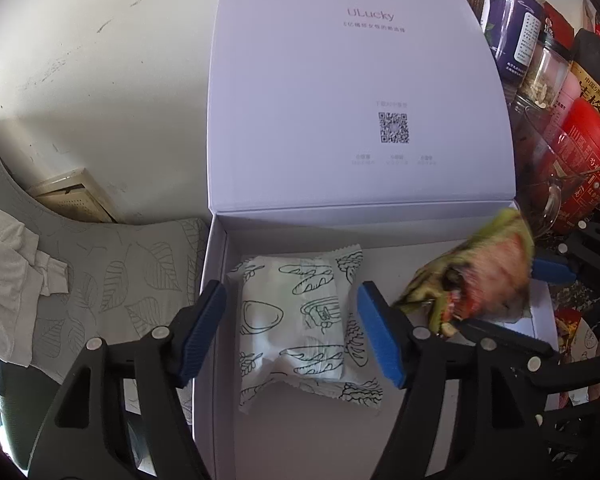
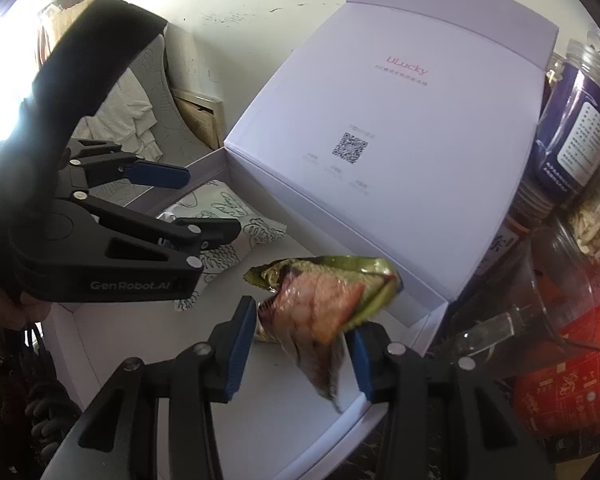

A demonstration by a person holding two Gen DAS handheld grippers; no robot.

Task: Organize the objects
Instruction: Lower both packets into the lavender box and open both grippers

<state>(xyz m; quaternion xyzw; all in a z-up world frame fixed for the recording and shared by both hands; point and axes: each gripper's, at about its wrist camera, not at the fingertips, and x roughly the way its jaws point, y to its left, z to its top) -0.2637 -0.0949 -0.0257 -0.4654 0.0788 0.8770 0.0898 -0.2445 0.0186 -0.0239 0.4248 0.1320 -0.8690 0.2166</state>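
A white box [image 1: 216, 264] stands open with its lid [image 1: 360, 92] upright behind it. A white snack packet with black line drawings [image 1: 300, 320] lies flat inside, at the left. My left gripper [image 1: 292, 332] is open, its blue pads either side of that packet, just above it. My right gripper [image 2: 300, 352] holds a green and pink snack packet [image 2: 324, 300] over the box's right part [image 2: 284, 400]; its jaws are wide, and the packet looks blurred and loose between them. That packet also shows in the left wrist view [image 1: 480, 276].
Clear jars [image 1: 516, 24] and red tins [image 1: 584, 160] crowd the right of the box. A grey leaf-print cushion [image 1: 112, 276] with white cloth [image 1: 8, 264] lies to the left. A marked white wall [image 1: 100, 60] is behind.
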